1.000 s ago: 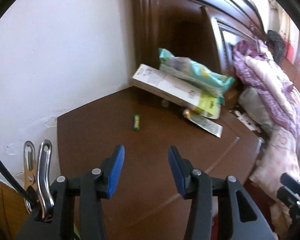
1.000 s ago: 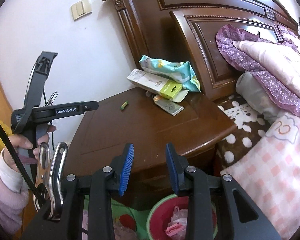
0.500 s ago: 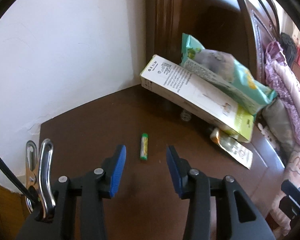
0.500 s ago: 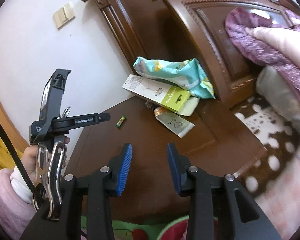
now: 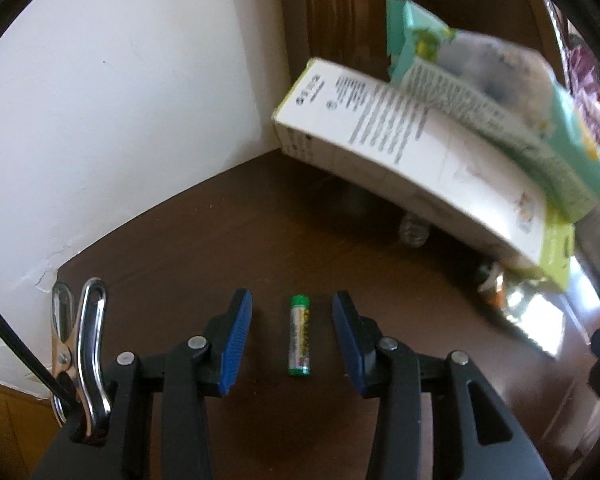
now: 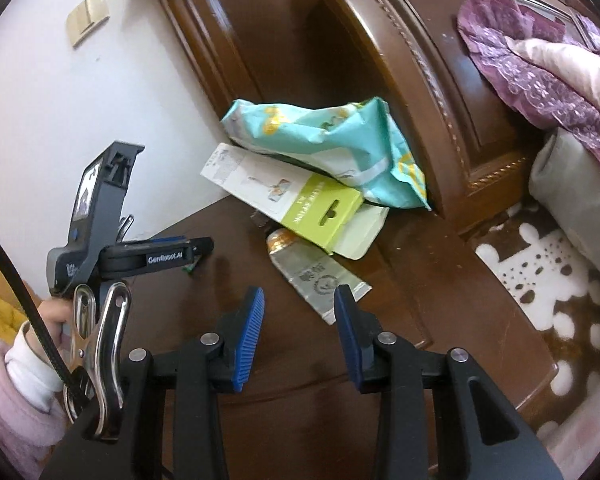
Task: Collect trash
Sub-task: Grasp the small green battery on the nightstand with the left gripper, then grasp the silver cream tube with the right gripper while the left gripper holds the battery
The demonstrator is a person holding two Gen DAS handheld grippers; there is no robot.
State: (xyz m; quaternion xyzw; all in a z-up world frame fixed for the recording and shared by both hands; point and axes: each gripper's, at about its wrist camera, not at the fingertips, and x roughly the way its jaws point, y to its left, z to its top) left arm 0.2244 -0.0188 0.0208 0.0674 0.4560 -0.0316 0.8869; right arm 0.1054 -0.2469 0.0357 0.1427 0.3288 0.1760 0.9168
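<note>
- Left tool [image 5: 292, 336]: jaws apart, nothing gripped. The battery [image 5: 299, 335] lies flat on the dark wood tabletop [image 5: 228, 240] between the blue pads [image 5: 236, 340], touching neither, its long axis running along the fingers.
- Right tool [image 6: 299, 332]: jaws apart, empty, over the near part of the tabletop; the flattened tube [image 6: 320, 280] lies just beyond its tips.
- Only the left wrist view shows the battery whole: green ends, yellow print on the body. In the right wrist view only a green sliver of it shows below the left tool's tip [image 6: 188, 269].
- Only the right wrist view shows the left tool from the side, held by a hand [image 6: 56, 312] in a pink sleeve [image 6: 8, 392] at the left, pointing right and low over the tabletop.
- Far right of the tabletop, against the brown headboard [image 6: 340, 60]: a white and green carton [image 6: 288, 192], raised off the wood at its left end, with a crumpled teal bag [image 6: 324, 140] on top. Both views show these; blurred in the left one.
- The tube sticks out from under the carton toward the near side. Clear in the right view, a smear at the left view's right edge.
- Left view only: a small roundish thing under the carton [image 5: 414, 232], too blurred to name.
- Right view only: wall switch [image 6: 88, 20] far left, purple lace bedding [image 6: 540, 68] and a spotted blanket [image 6: 540, 280] on the bed at right.
- White wall [image 5: 120, 120] behind the tabletop's far left corner.
</note>
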